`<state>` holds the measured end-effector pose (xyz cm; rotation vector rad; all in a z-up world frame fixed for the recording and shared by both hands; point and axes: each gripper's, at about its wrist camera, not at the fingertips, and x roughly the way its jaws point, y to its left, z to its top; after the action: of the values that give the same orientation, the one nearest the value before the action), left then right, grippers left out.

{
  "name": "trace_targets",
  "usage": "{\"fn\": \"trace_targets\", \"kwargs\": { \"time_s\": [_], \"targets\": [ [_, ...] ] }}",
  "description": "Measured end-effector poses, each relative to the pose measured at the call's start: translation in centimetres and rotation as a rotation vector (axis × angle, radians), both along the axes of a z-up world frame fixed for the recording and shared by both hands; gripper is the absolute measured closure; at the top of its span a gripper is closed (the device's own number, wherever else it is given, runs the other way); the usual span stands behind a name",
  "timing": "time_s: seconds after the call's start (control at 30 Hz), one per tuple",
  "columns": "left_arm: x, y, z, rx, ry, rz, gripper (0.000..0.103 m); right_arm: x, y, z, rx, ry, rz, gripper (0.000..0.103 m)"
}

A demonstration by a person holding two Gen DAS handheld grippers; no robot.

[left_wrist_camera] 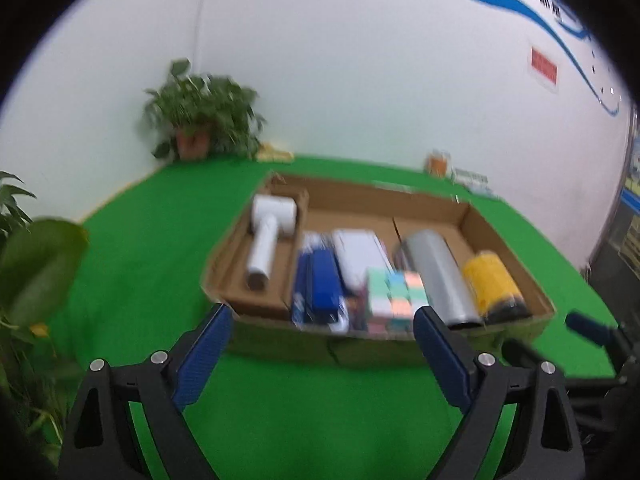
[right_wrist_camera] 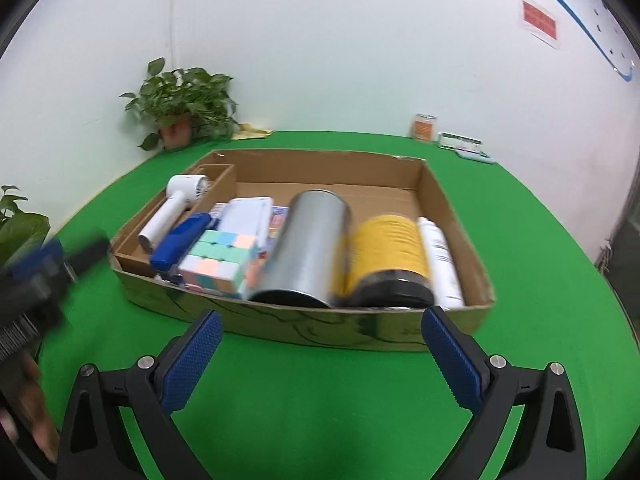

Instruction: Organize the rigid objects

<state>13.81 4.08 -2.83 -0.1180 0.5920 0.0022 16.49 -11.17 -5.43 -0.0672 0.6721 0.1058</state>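
A shallow cardboard box (left_wrist_camera: 352,194) (right_wrist_camera: 452,208) lies on the green table. In it lie a white handheld fan (left_wrist_camera: 266,232) (right_wrist_camera: 170,210), a blue stapler (left_wrist_camera: 322,280) (right_wrist_camera: 180,242), a white box (left_wrist_camera: 360,254) (right_wrist_camera: 246,214), a pastel cube puzzle (left_wrist_camera: 394,292) (right_wrist_camera: 218,260), a silver can (left_wrist_camera: 440,272) (right_wrist_camera: 306,248), a yellow can with a black lid (left_wrist_camera: 494,284) (right_wrist_camera: 388,258) and a white bottle (right_wrist_camera: 440,260). My left gripper (left_wrist_camera: 322,338) is open and empty before the box's near wall. My right gripper (right_wrist_camera: 322,340) is open and empty there too.
A potted plant (left_wrist_camera: 200,120) (right_wrist_camera: 180,108) stands in the far left corner. An orange jar (left_wrist_camera: 438,164) (right_wrist_camera: 424,128) and small boxes (right_wrist_camera: 460,142) stand by the back wall. Leaves (left_wrist_camera: 36,264) hang at the left edge. The left gripper shows at left in the right wrist view (right_wrist_camera: 36,276).
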Motion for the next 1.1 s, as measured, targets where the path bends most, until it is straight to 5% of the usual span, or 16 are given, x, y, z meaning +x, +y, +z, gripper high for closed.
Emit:
{"fn": "trace_targets", "kwargs": {
  "time_s": [0.33,1.1],
  "targets": [
    [-1.5,-2.1,2.7,0.037,-0.051,0.044,0.011,-4.7,-3.7,2.1,0.006,-0.040,-0.035,0.002],
    [-1.3,-4.4,1.4,0.060,0.015,0.005,0.011,-6.7,-5.5,2.3,-0.005,-0.044,-0.073,0.002]
  ]
}}
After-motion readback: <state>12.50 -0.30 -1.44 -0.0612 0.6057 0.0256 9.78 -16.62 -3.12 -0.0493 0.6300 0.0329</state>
